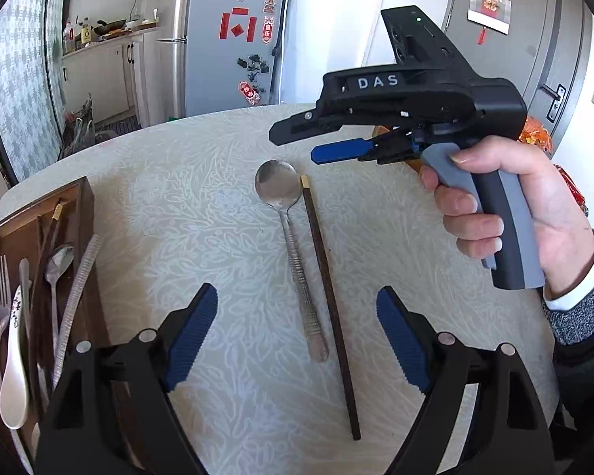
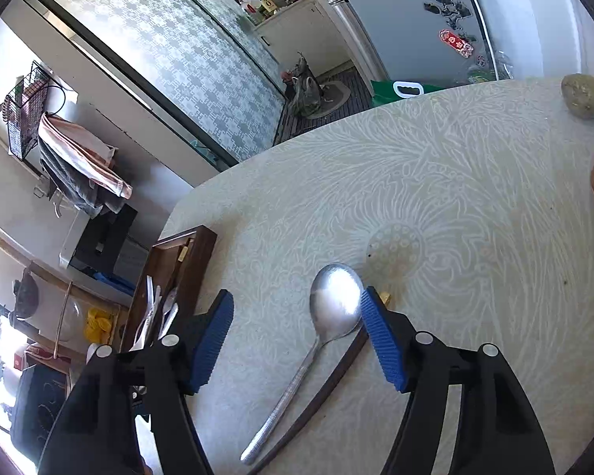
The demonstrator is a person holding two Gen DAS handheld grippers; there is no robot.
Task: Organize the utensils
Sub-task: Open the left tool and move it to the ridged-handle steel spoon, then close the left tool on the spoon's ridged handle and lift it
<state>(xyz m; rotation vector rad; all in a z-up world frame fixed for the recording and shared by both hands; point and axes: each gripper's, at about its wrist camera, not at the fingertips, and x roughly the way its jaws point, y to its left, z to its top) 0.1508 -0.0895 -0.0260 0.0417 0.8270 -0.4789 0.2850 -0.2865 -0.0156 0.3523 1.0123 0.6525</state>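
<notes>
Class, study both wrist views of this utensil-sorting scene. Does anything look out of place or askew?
Yes. A metal spoon and a dark chopstick lie loose on the table, outside the wooden tray where the other utensils sit. One textured handle leans across the tray's edge. A potato sits oddly near the table's far edge.

bright daylight, blown-out glare lower left; glint on spoon [image 2: 336, 305]; fisheye-warped edges.

Left hand-held gripper [image 1: 297, 336] and right hand-held gripper [image 2: 297, 340], both jaws spread wide.
</notes>
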